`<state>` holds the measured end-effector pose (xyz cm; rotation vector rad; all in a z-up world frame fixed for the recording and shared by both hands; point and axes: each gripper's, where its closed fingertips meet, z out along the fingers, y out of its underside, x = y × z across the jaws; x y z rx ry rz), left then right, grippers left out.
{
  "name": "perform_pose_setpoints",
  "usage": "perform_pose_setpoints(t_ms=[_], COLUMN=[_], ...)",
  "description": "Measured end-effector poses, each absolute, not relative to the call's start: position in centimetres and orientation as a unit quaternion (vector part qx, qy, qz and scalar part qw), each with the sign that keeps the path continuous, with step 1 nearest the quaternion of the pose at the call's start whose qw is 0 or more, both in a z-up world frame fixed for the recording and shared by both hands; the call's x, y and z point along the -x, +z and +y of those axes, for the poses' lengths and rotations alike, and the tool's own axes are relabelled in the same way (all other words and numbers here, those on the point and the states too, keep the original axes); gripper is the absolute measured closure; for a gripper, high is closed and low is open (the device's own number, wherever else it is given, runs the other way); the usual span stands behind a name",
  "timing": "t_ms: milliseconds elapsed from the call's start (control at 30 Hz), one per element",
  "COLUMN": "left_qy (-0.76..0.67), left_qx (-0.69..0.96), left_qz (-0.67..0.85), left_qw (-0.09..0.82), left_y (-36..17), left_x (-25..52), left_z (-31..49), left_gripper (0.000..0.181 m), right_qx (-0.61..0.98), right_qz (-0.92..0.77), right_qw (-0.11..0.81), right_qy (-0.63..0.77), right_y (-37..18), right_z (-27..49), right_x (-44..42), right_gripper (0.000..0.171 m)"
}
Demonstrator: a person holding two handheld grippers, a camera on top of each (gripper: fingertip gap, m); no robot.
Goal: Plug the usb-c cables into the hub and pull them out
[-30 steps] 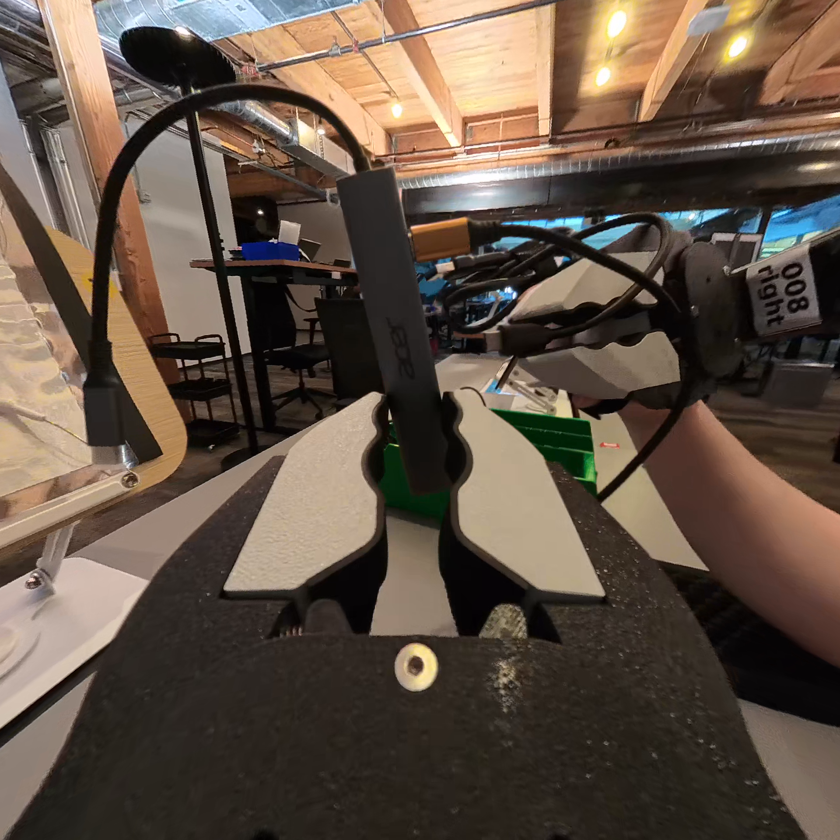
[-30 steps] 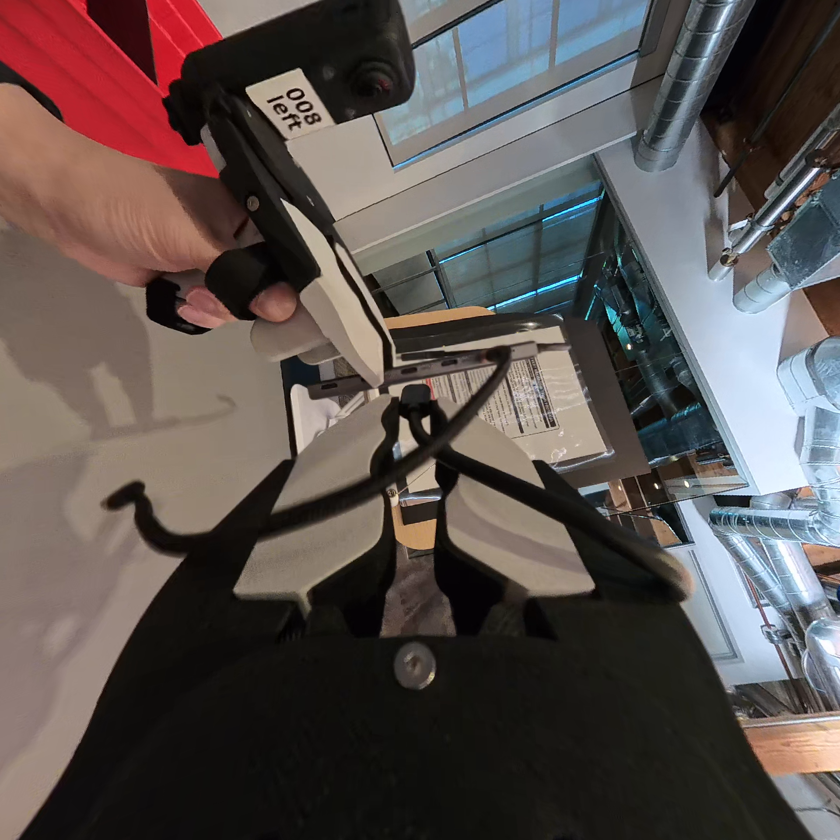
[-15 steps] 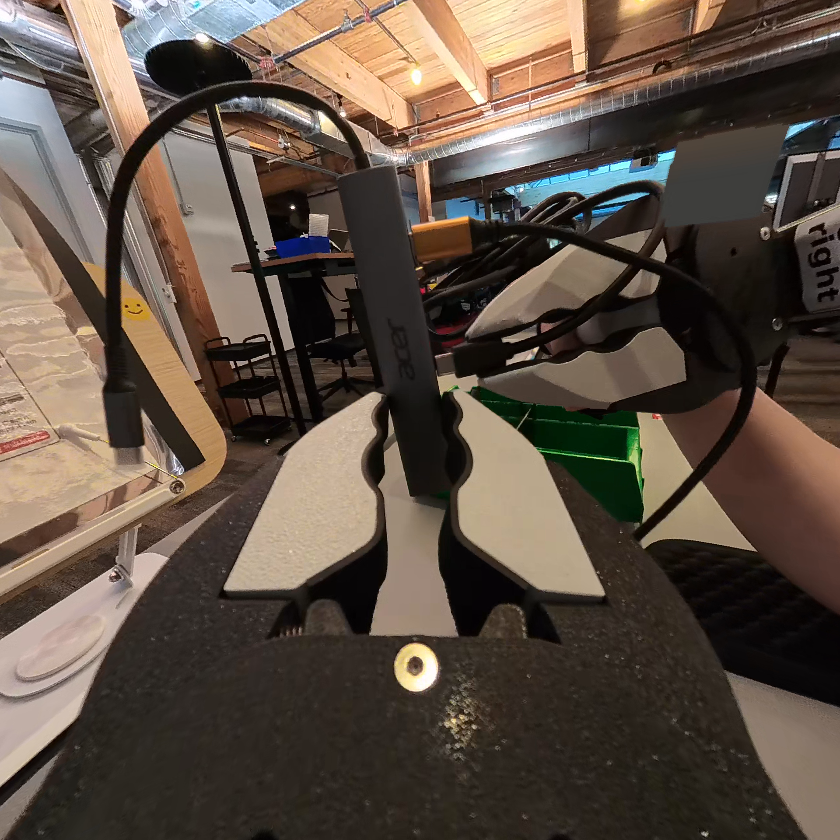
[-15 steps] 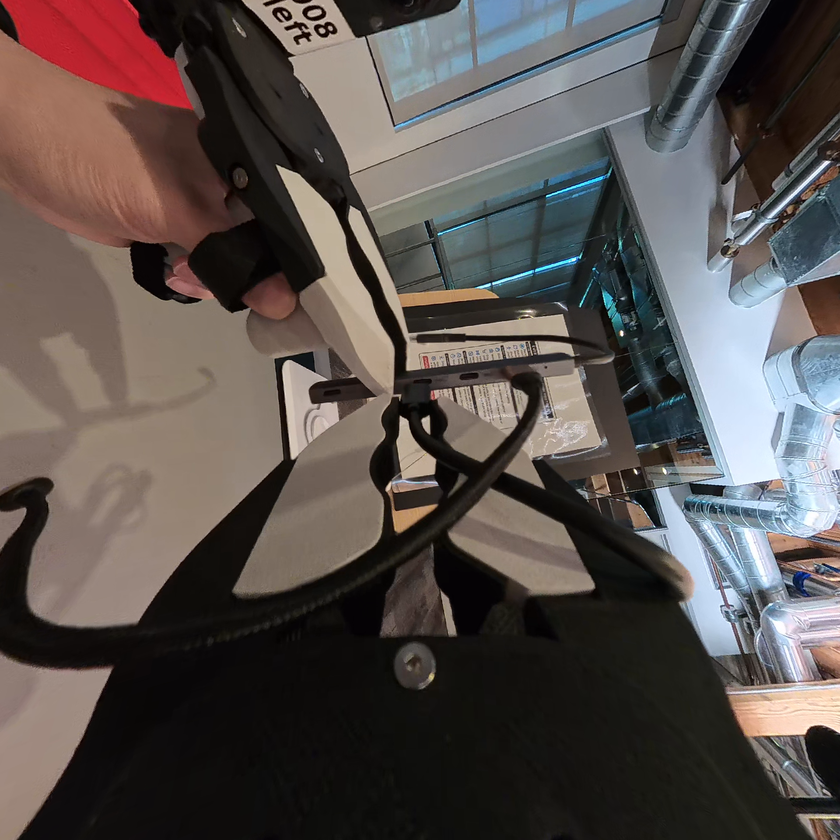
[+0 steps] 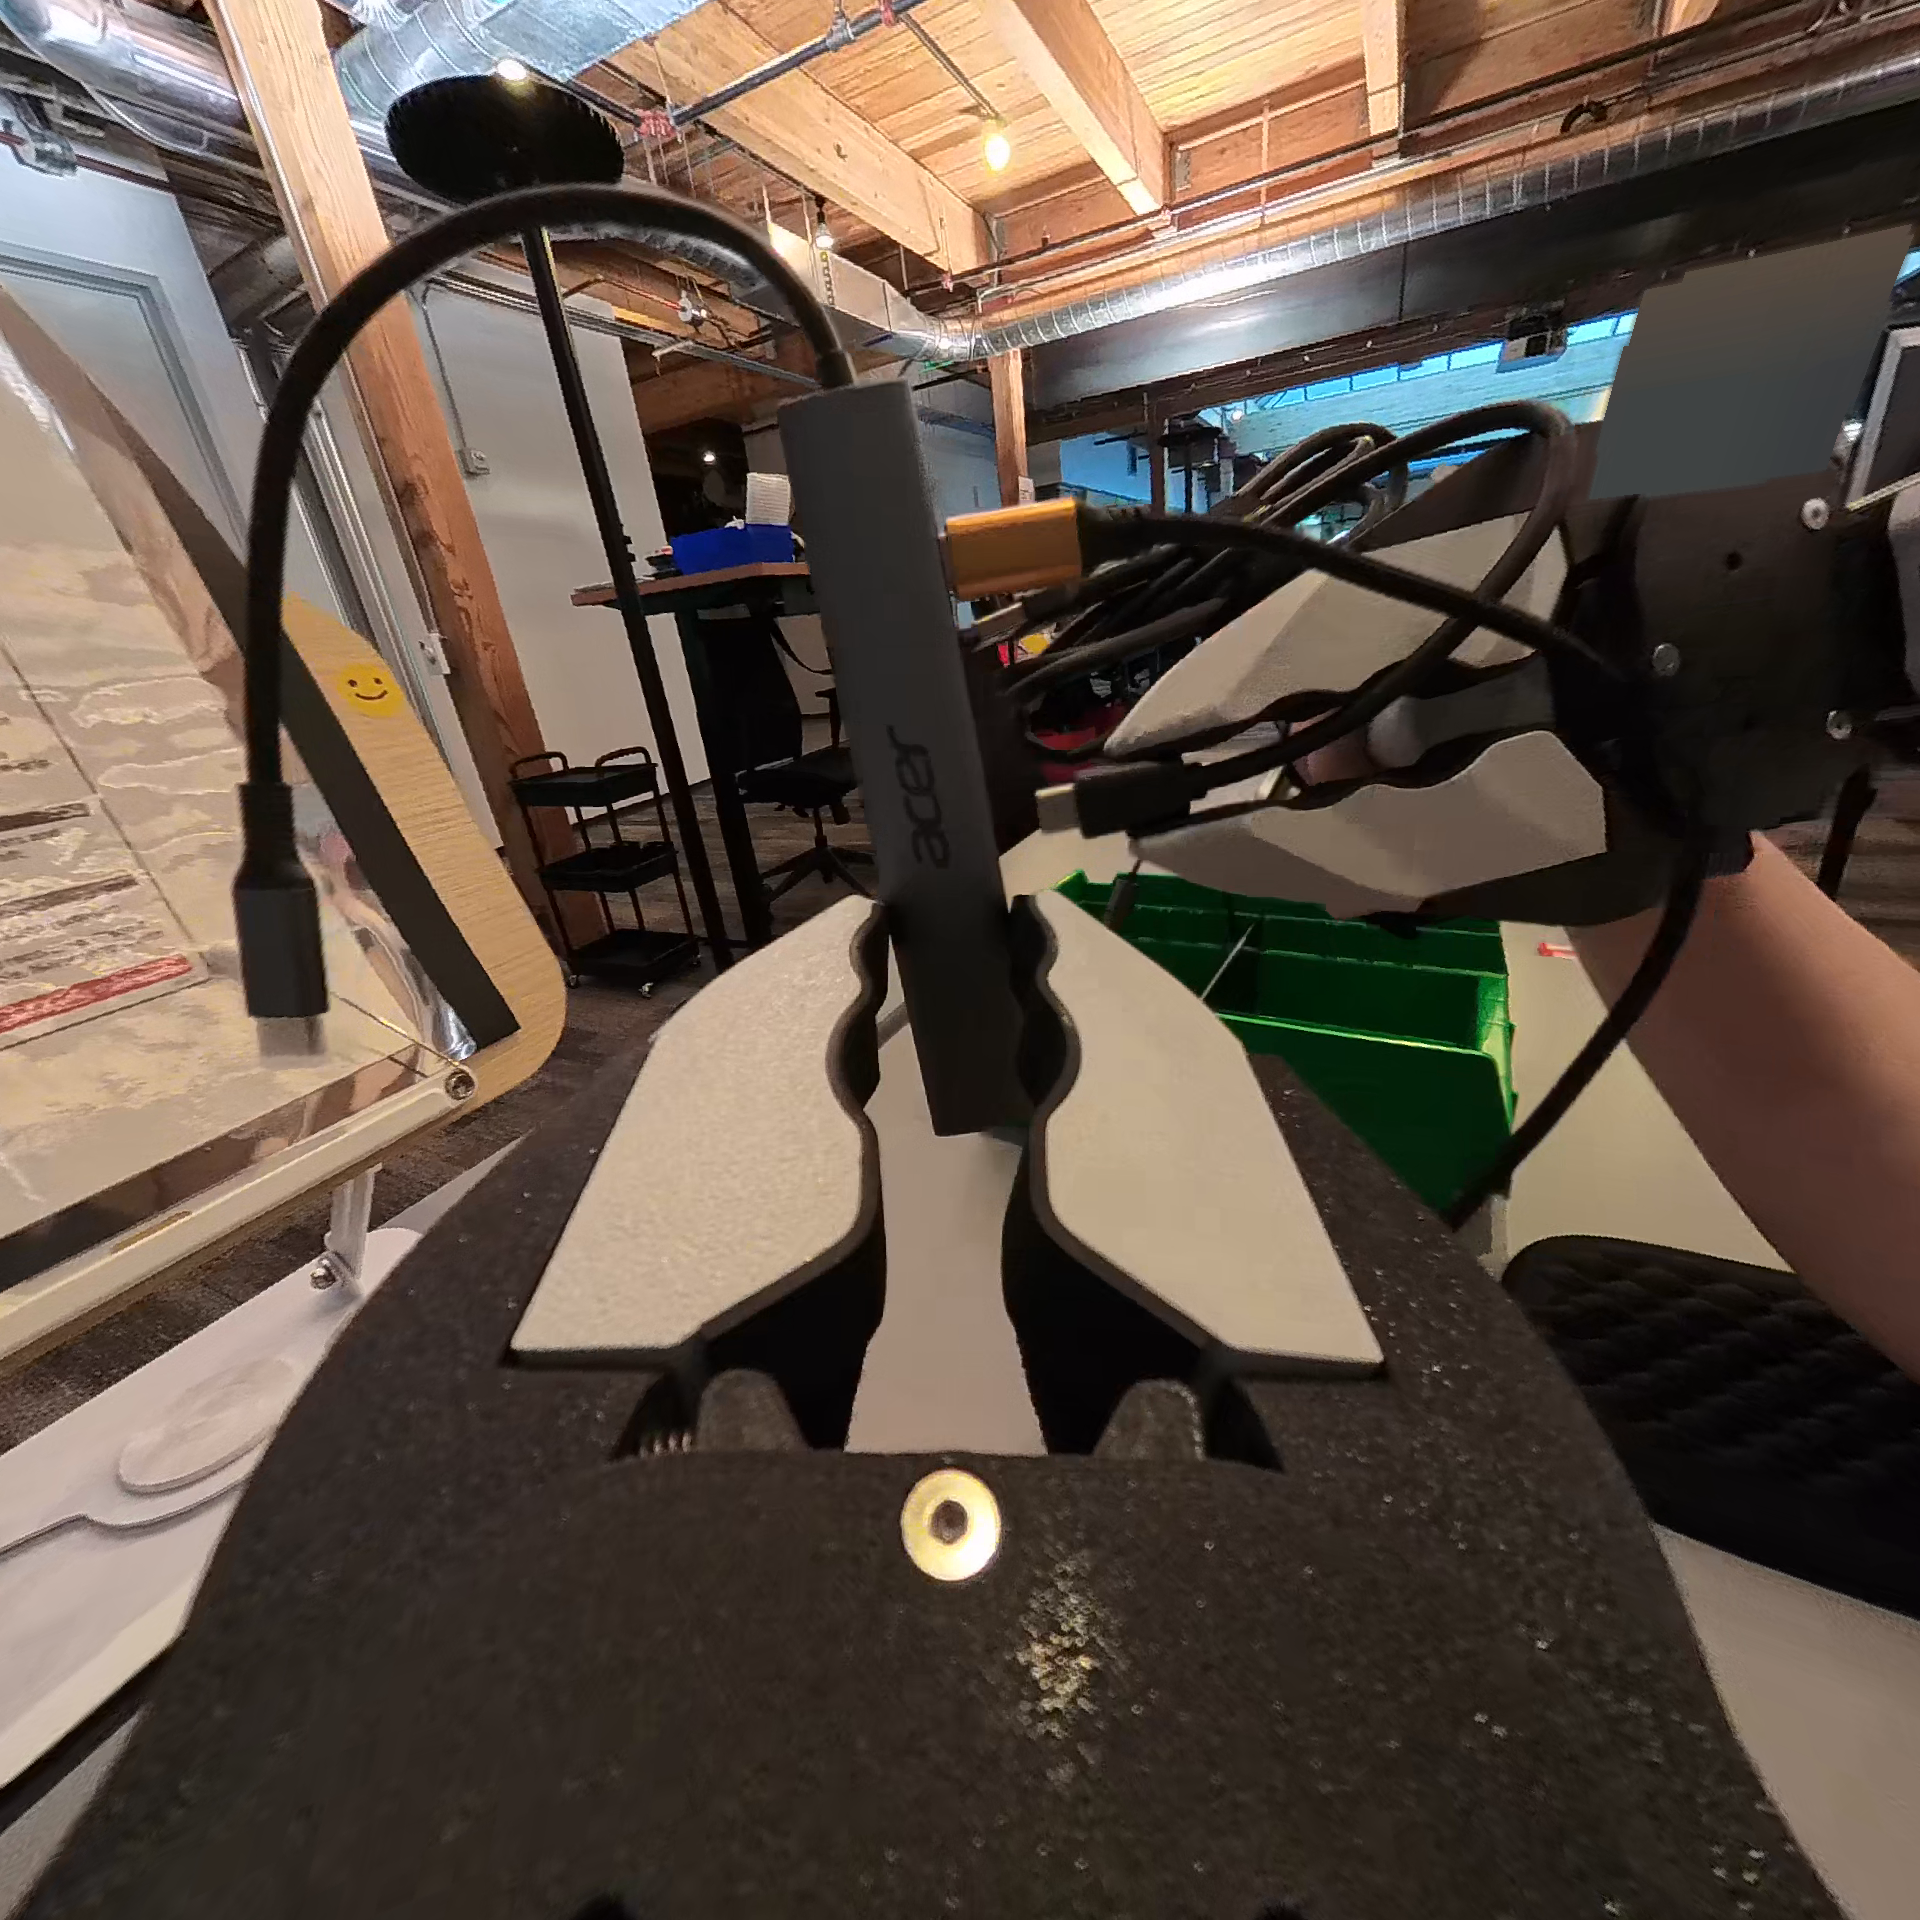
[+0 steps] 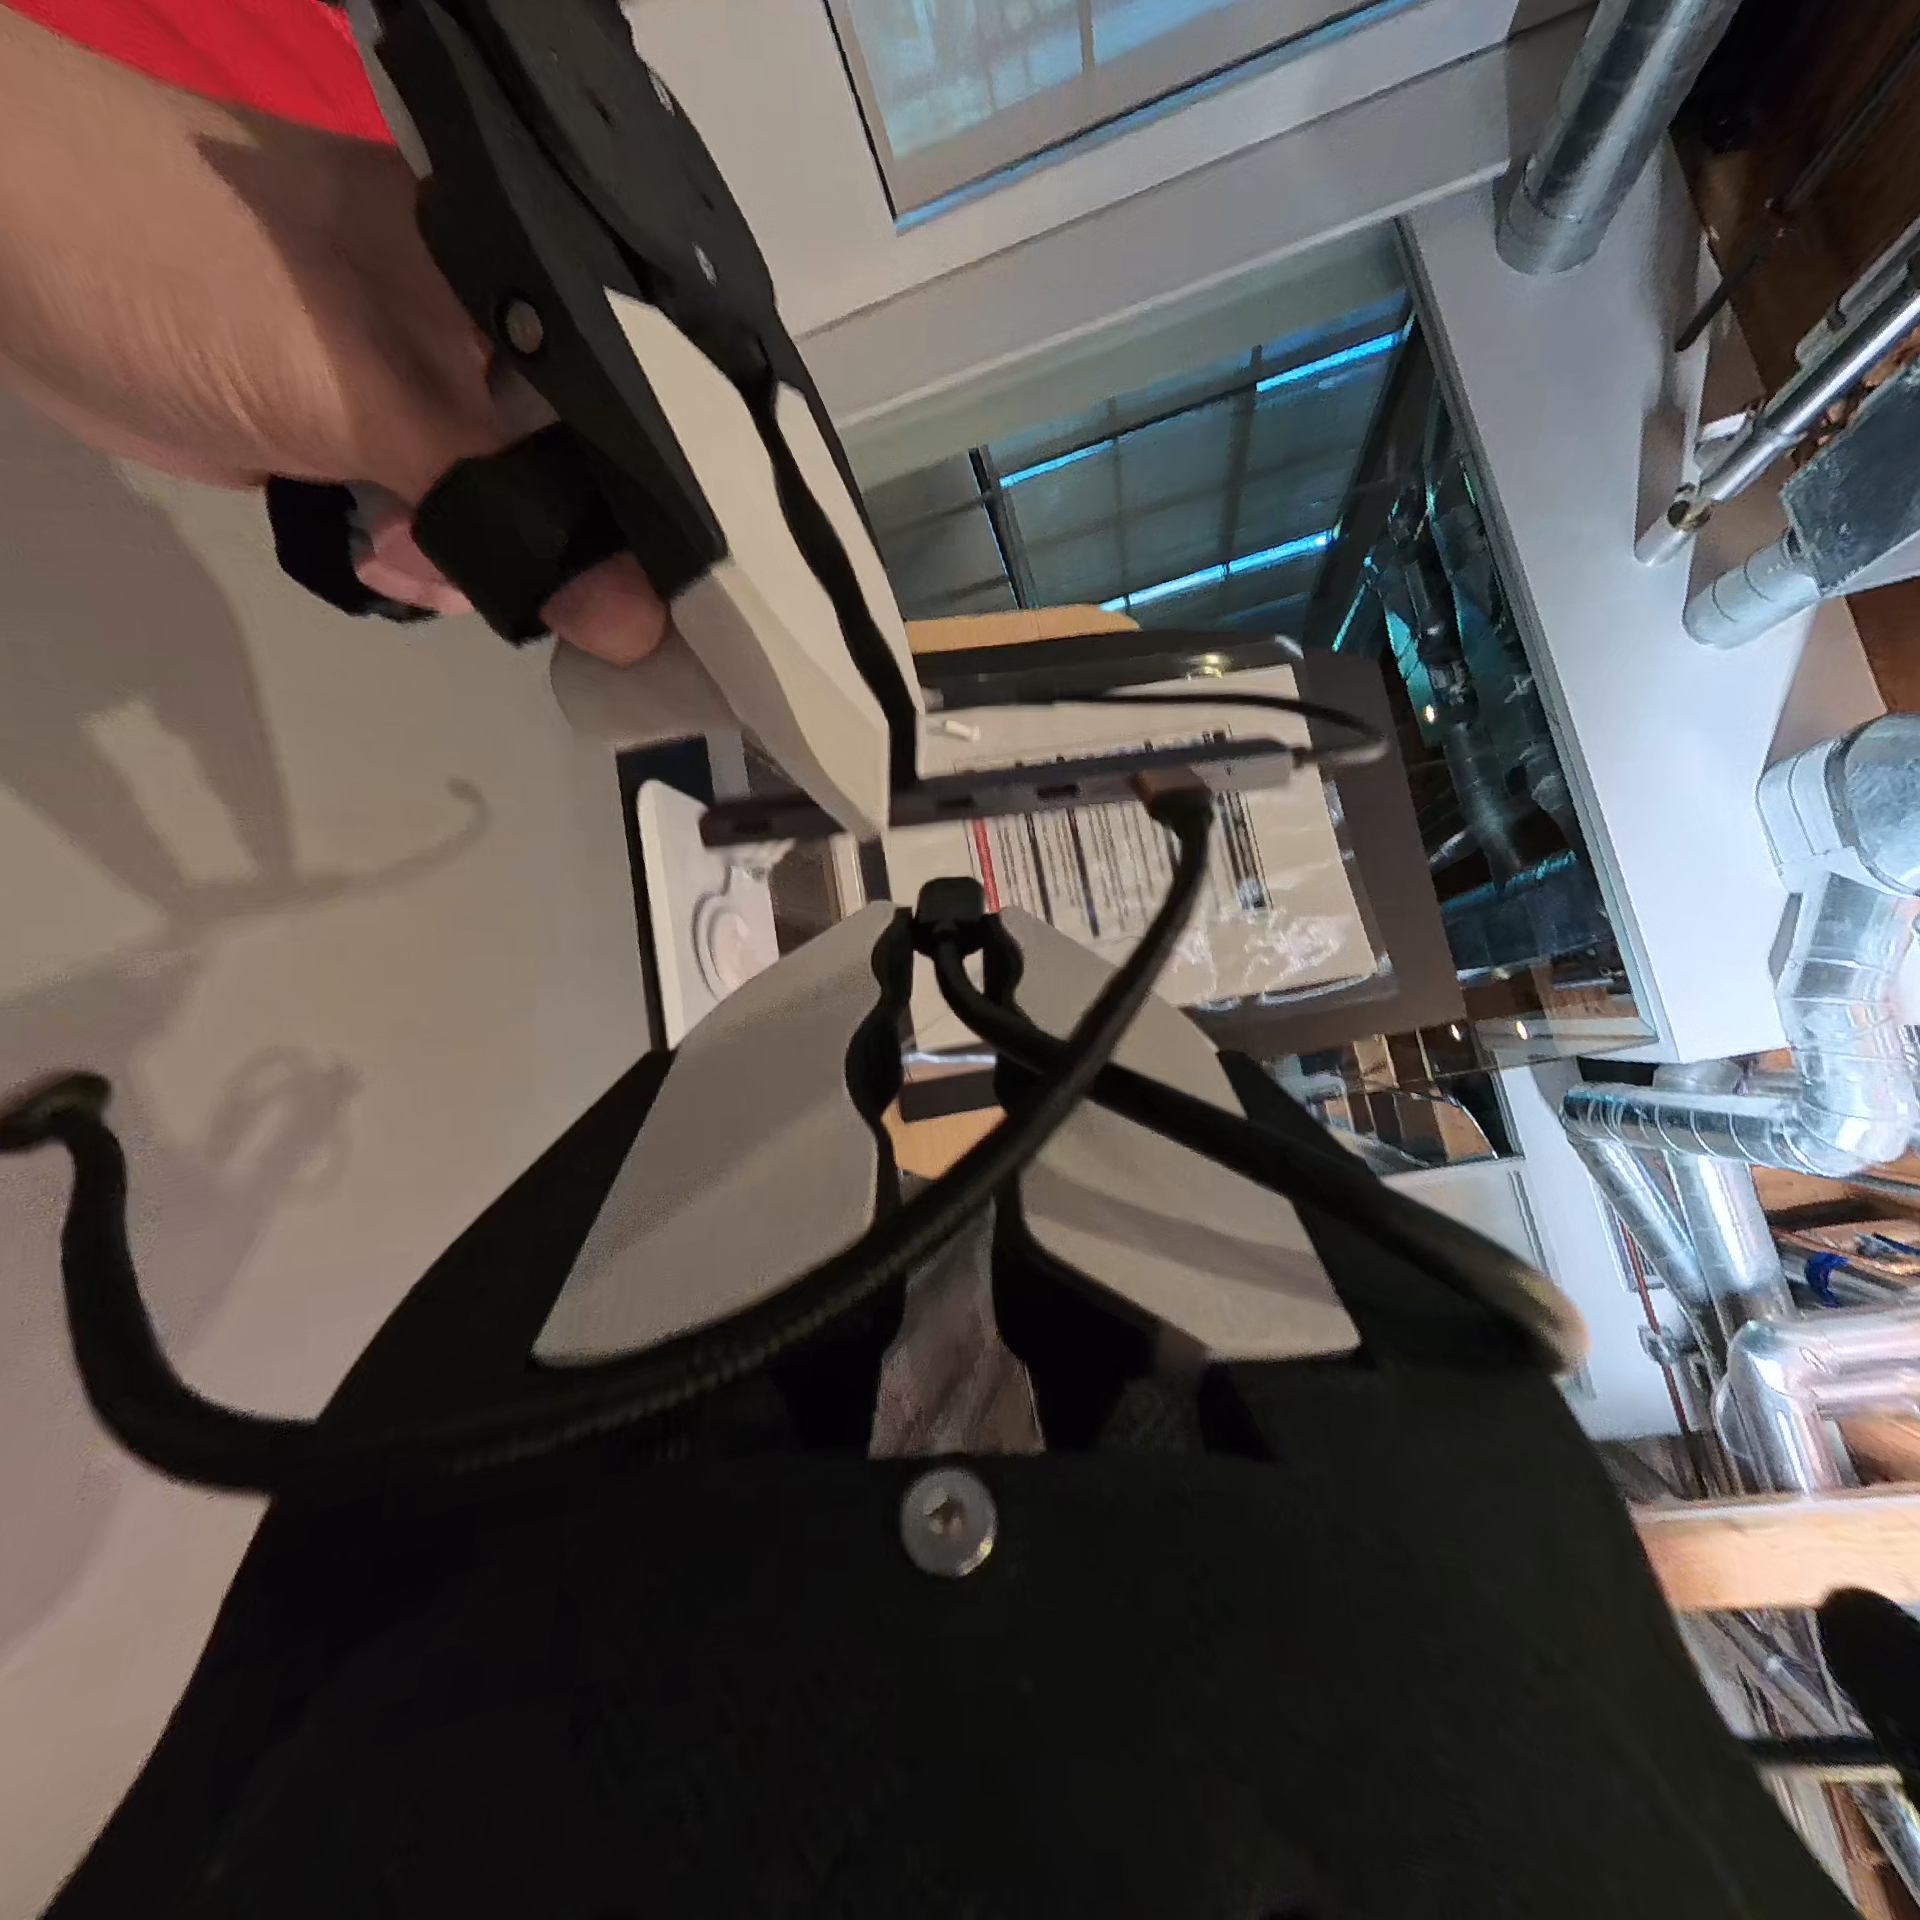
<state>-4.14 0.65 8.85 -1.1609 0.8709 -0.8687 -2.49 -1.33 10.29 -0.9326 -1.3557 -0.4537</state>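
Note:
My left gripper (image 5: pixel 951 925) is shut on a grey hub (image 5: pixel 894 727) and holds it upright in the air. The hub's own black lead arcs over to a hanging plug (image 5: pixel 278 935). A gold-shelled cable plug (image 5: pixel 1013 545) sits in the hub's right side. My right gripper (image 5: pixel 1127 790) is shut on a black usb-c plug (image 5: pixel 1127 805), whose tip is a short gap from the hub. In the right wrist view the black plug (image 6: pixel 951 904) sits at my right gripper (image 6: pixel 951 920) just below the hub (image 6: pixel 1039 795), with the left gripper (image 6: pixel 831 727) clamping it.
A green divided bin (image 5: pixel 1351 987) stands on the white table (image 5: pixel 1621 1174) behind the hub. A wooden-backed sign holder with a clear sheet (image 5: pixel 156 935) stands at the left. A person's forearm (image 5: pixel 1787 1091) crosses the right side. Loose black cable (image 6: pixel 135 1351) trails left of my right gripper. The tips of both grippers are at nearly the same place.
The black usb-c plug has come out of the hub and backed off a short way with my right gripper. The gold plug stays in. The left gripper keeps its hold.

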Motion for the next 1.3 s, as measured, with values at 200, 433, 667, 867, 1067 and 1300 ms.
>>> perform_pose_setpoints(t_ms=[200,433,667,867,1067,1300], left_qy=[-0.353,-0.343,-0.353,-0.356,-0.360,-0.363], left_qx=[0.535,0.547,0.538,0.523,0.514,0.505], left_qz=[0.365,0.329,0.293,0.275,0.274,0.299], left_qw=[0.675,0.689,0.707,0.724,0.728,0.724], left_y=[8.8,8.7,10.0,11.4,12.0,12.0], left_x=[5.8,7.5,9.4,11.0,11.6,10.7], left_z=[2.4,3.9,4.3,4.1,4.0,3.4], left_gripper=[0.159,0.160,0.159,0.160,0.160,0.160], right_qx=[0.458,0.418,0.447,0.436,0.480,0.500], right_qz=[-0.520,-0.505,-0.465,-0.439,-0.413,-0.442], right_qw=[0.687,0.747,0.763,0.785,0.773,0.741], right_qy=[-0.219,-0.116,0.045,0.031,0.051,-0.070], right_y=[13.5,17.5,15.5,13.2,13.2,12.8], right_z=[-1.3,-6.7,-7.3,-7.1,-4.4,-1.3], right_x=[-3.0,1.0,11.5,15.0,12.7,8.8], right_gripper=[0.158,0.158,0.158,0.158,0.158,0.158])
